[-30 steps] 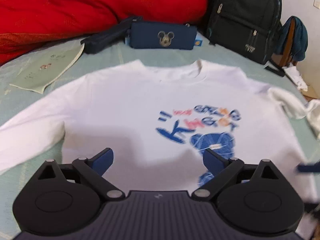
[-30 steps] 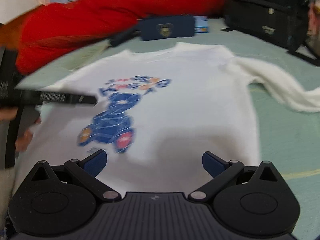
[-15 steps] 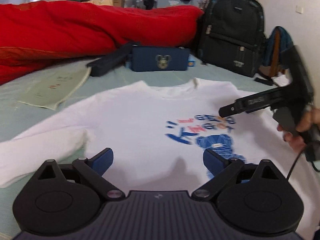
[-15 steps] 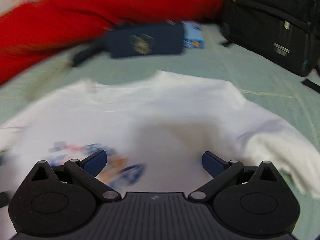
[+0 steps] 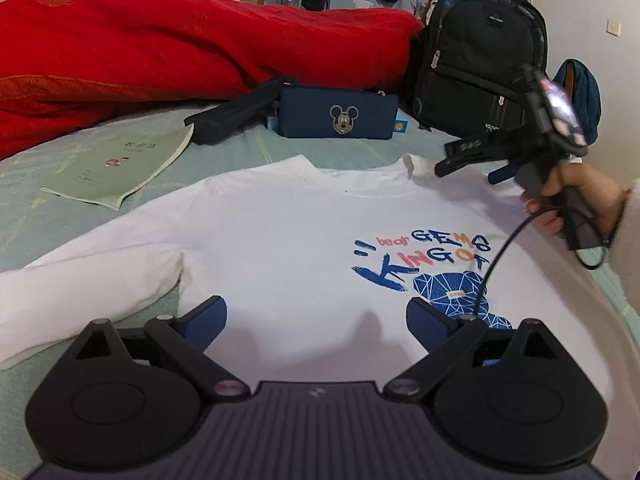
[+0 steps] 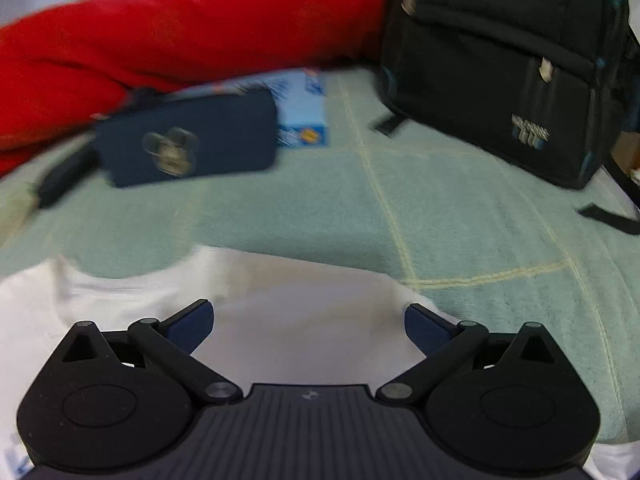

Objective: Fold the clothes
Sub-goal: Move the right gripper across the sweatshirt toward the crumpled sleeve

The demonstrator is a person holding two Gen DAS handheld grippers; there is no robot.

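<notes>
Two grippers hover with jaws spread and nothing between them: the left gripper (image 5: pixel 316 316) low over the white sweatshirt (image 5: pixel 280 248) lying flat on the green bed cover (image 6: pixel 460 220), the right gripper (image 6: pixel 308 320) near its collar and shoulder. A shallow pinch there could catch one layer only and skew the fold. Its right sleeve is out of sight, and motion blur smears the pencil case (image 6: pixel 188 140) beyond.

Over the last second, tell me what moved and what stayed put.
The right gripper travelled from the printed chest up to the collar end of the white sweatshirt, jaws open, gripping nothing. The left gripper stayed open over the lower part. The sweatshirt stayed flat and unfolded.
</notes>
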